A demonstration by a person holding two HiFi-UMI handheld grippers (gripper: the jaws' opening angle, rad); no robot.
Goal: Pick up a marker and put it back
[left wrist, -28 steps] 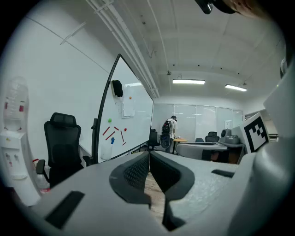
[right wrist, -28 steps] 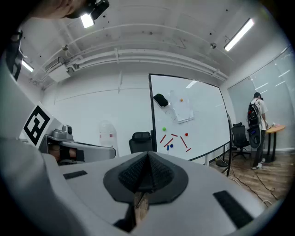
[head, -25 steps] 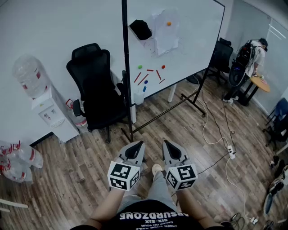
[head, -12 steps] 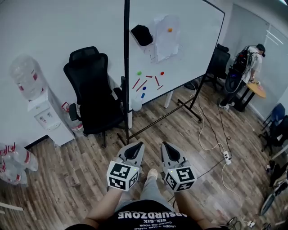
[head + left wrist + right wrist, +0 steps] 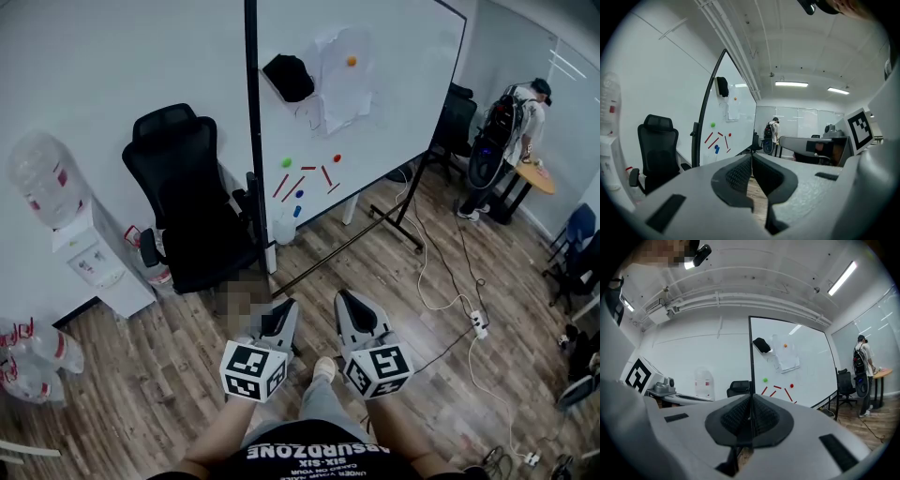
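Several red markers (image 5: 302, 178) and one blue marker (image 5: 298, 195) stick to the whiteboard (image 5: 394, 103), far ahead of both grippers. My left gripper (image 5: 281, 314) and right gripper (image 5: 349, 305) hang side by side at waist height over the wooden floor, both shut with nothing between the pads. In the left gripper view the closed left gripper (image 5: 752, 157) points toward the board, where the red markers (image 5: 712, 140) and the blue marker (image 5: 716, 149) show small. In the right gripper view the shut right gripper (image 5: 751, 401) lines up with the board's black frame post, and the red markers (image 5: 787, 393) lie just right of it.
A black office chair (image 5: 183, 206) stands left of the board's post (image 5: 251, 141). A water dispenser (image 5: 80, 244) is against the left wall. Cables (image 5: 441, 281) and a power strip (image 5: 479, 319) lie on the floor. A person (image 5: 511, 122) stands at a table, back right.
The view has drifted, so the board and chair sit slightly further left in the picture. Both grippers stay shut and hold the same spot in front of the body.
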